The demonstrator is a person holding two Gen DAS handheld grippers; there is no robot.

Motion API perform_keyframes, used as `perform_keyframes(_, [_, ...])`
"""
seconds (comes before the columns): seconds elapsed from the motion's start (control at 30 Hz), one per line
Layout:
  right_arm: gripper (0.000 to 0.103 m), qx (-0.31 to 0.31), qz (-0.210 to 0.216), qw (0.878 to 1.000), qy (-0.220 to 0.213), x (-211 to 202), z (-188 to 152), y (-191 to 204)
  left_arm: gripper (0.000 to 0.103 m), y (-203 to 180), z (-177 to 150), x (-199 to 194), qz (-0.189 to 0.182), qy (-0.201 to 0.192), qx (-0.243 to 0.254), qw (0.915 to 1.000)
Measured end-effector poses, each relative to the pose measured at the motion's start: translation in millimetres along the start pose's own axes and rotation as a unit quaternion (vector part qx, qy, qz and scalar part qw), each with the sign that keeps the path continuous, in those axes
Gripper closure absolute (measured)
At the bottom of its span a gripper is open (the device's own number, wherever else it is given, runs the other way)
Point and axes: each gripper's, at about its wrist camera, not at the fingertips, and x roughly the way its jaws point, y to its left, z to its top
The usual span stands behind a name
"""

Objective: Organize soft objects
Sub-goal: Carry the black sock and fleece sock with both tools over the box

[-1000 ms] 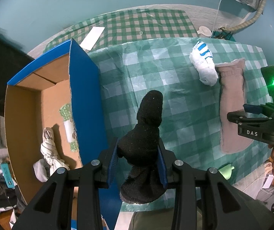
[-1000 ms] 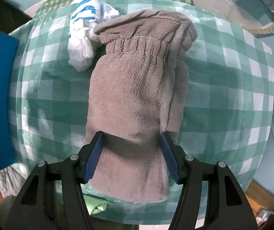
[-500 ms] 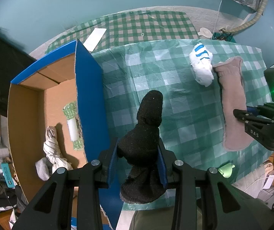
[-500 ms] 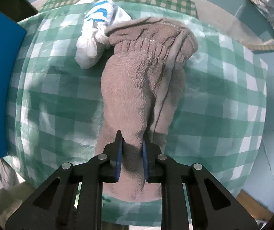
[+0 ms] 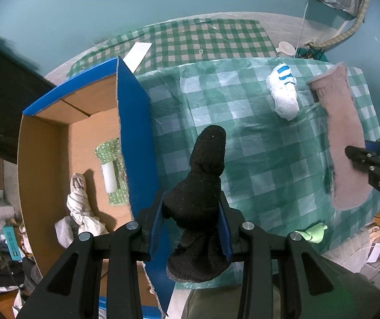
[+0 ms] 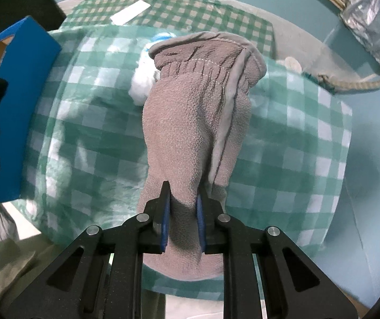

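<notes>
Both claws loaded: one black sock, one grey mitten.
Left claw (image 5: 193, 228) is clamped on the black sock (image 5: 203, 186), held above the table (image 5: 256, 159) edge beside the blue box (image 5: 134, 138). Right claw (image 6: 182, 212) is pinched on the grey mitten (image 6: 195, 111), lifted off the table. One white-blue bundle (image 5: 284, 95) lies on the table; two items sit in the box. "DAS" is faintly readable on the right claw body in the left view.

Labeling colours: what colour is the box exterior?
Blue outside, brown cardboard inside the box; clearest in left wrist view.
</notes>
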Motion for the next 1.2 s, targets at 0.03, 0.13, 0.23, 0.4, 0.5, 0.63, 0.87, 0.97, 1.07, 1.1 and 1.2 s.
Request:
perform_keyframes(0.03, [0.088, -0.004, 0.002, 1.0, -0.004, -5.8, -0.1, 2.3, 0.066, 0.6, -0.4, -1.9, 0.001, -0.001, 0.0, 1.0])
perform_keyframes(0.13, [0.088, -0.016, 0.004, 1.0, -0.013, -16.9, 3.4, 7.0, 0.066, 2.3, -1.4, -7.8, 0.003, -0.005, 0.0, 1.0])
perform_keyframes(0.23, [0.088, -0.03, 0.007, 0.999, -0.021, -30.8, 12.2, 15.1, 0.066, 5.8, -2.5, -15.6, 0.003, -0.012, -0.002, 0.9999])
perform_keyframes(0.4, [0.088, -0.047, 0.011, 0.998, -0.033, -51.3, 24.2, 25.3, 0.066, 14.7, -3.5, -28.4, 0.006, -0.023, -0.01, 0.9997])
perform_keyframes(0.5, [0.088, -0.059, 0.015, 0.997, -0.042, -65.4, 32.3, 34.7, 0.066, 21.3, -4.2, -35.3, 0.006, -0.028, -0.019, 0.9994])
perform_keyframes(0.63, [0.087, -0.074, 0.02, 0.996, -0.052, -80.1, 40.8, 48.9, 0.066, 32.4, -5.7, -45.0, 0.011, -0.035, -0.031, 0.9989])
perform_keyframes(0.87, [0.088, -0.106, 0.03, 0.992, -0.064, -93.7, 54.8, 76.2, 0.066, 55.7, -10.5, -55.7, 0.015, -0.042, -0.057, 0.9973])
perform_keyframes(0.97, [0.087, -0.122, 0.034, 0.99, -0.068, -98.0, 61.3, 90.0, 0.066, 66.2, -13.5, -58.0, 0.019, -0.043, -0.07, 0.9964])
perform_keyframes(1.07, [0.088, -0.137, 0.039, 0.987, -0.072, -101.8, 67.1, 103.3, 0.066, 77.5, -17.2, -59.4, 0.021, -0.043, -0.084, 0.9953])
perform_keyframes(1.1, [0.088, -0.142, 0.041, 0.986, -0.074, -103.1, 69.1, 107.7, 0.066, 80.9, -18.4, -59.6, 0.022, -0.043, -0.089, 0.9949])
perform_keyframes(1.2, [0.087, -0.159, 0.045, 0.983, -0.078, -105.7, 75.4, 122.4, 0.066, 92.7, -23.5, -59.8, 0.024, -0.041, -0.104, 0.9935])
